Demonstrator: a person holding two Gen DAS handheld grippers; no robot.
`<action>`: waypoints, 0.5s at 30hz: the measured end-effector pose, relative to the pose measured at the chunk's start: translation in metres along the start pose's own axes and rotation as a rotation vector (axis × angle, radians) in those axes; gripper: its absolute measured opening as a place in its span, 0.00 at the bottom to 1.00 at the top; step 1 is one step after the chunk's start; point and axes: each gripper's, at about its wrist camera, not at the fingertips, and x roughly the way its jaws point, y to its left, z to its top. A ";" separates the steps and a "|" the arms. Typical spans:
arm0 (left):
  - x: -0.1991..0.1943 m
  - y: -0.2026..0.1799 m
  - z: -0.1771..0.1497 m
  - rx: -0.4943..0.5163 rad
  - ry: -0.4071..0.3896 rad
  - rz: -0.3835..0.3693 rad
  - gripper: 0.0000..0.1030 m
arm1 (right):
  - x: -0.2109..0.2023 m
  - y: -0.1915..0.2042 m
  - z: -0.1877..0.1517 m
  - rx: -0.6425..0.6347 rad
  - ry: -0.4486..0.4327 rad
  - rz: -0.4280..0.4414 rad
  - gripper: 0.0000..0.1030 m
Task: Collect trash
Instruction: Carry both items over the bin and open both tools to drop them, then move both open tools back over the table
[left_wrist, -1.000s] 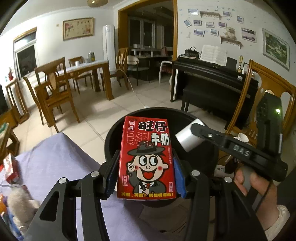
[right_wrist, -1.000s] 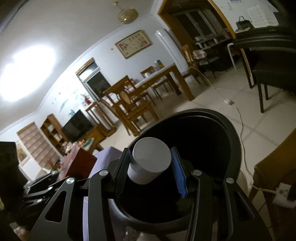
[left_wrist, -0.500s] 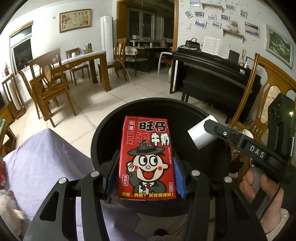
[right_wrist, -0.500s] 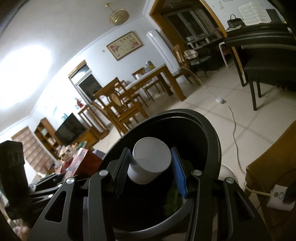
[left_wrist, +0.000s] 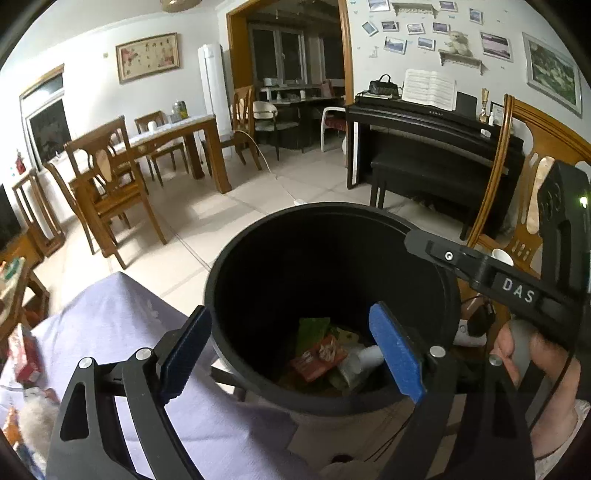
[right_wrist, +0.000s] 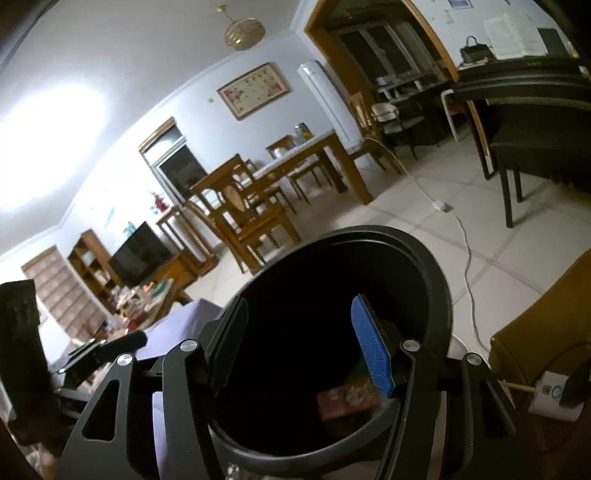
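A black trash bin (left_wrist: 332, 208) stands beside the purple-clothed table. My left gripper (left_wrist: 291, 332) hangs over its near rim, jaws opening wide with nothing between them. At the bin's bottom the red milk carton (left_wrist: 317, 360) lies among other scraps, next to a white cup (left_wrist: 364, 360). My right gripper (right_wrist: 301, 325) also hovers over the bin (right_wrist: 369, 230), its jaws opening and empty; the red carton (right_wrist: 347, 404) shows below it. In the left wrist view one of the right gripper's fingers (left_wrist: 443, 254) reaches over the bin's right rim, held by a hand (left_wrist: 546, 365).
The purple cloth (left_wrist: 110, 325) covers the table at the left, with a red box (left_wrist: 22, 354) near its edge. A wooden chair (left_wrist: 517, 166) stands right of the bin, a black piano (left_wrist: 436, 122) behind. A power strip (right_wrist: 550, 397) and a cable (right_wrist: 469, 258) lie on the tiled floor.
Both grippers have opened. The red carton has left the left gripper and the white cup has left the right gripper; both now lie in the bin.
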 end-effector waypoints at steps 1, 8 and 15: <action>-0.006 0.003 -0.002 -0.003 -0.005 0.001 0.84 | -0.001 0.004 0.001 -0.009 0.001 0.002 0.58; -0.046 0.044 -0.022 -0.046 -0.022 0.045 0.84 | 0.001 0.058 -0.002 -0.076 0.024 0.047 0.58; -0.094 0.119 -0.056 -0.168 -0.034 0.151 0.84 | 0.018 0.144 -0.010 -0.180 0.073 0.142 0.58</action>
